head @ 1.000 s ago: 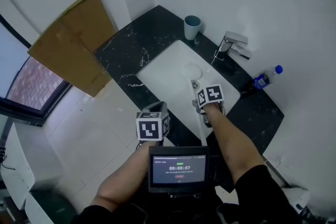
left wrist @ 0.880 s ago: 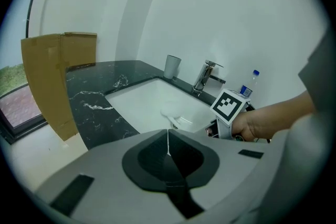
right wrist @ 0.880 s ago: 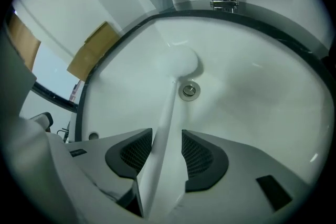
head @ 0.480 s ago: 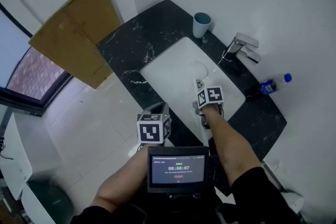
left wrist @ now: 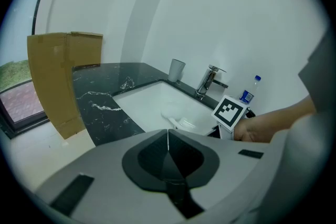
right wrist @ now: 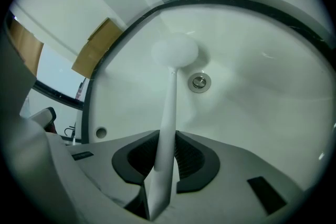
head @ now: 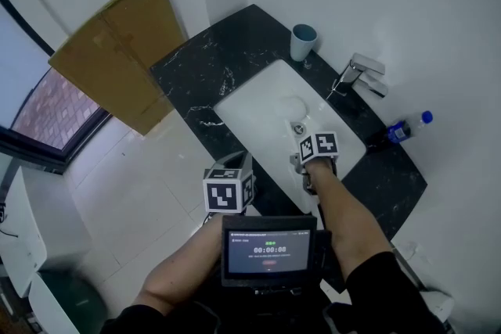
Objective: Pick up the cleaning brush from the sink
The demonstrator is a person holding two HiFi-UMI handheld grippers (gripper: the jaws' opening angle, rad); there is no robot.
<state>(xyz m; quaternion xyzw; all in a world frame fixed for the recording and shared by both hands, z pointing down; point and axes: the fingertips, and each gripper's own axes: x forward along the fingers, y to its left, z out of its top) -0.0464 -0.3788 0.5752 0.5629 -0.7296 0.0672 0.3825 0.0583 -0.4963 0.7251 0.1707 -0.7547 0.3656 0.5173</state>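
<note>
The white cleaning brush (right wrist: 168, 107) lies in the white sink (right wrist: 252, 86), its round head (right wrist: 175, 51) beyond the drain (right wrist: 199, 82) and its long handle running back toward me. My right gripper (right wrist: 167, 150) points steeply down into the basin, its jaws closing. The dark pads (right wrist: 186, 157) touch the handle on both sides. From the head view, the right gripper (head: 301, 159) sits over the sink's (head: 243, 102) near half, and the brush head (head: 291, 105) shows only faintly. My left gripper (head: 231, 162) hangs shut and empty in front of the counter.
A chrome faucet (head: 356, 74) stands at the sink's far side, a blue-grey cup (head: 304, 41) at the back of the black marble counter (head: 203, 66), and a blue-capped bottle (head: 403, 129) on the right. Cardboard (head: 117, 51) leans on the counter's left. A small screen (head: 268, 250) sits at my chest.
The head view has shifted slightly. My right gripper stays low in the sink near the drain, hardly moved. The left gripper keeps its place.
</note>
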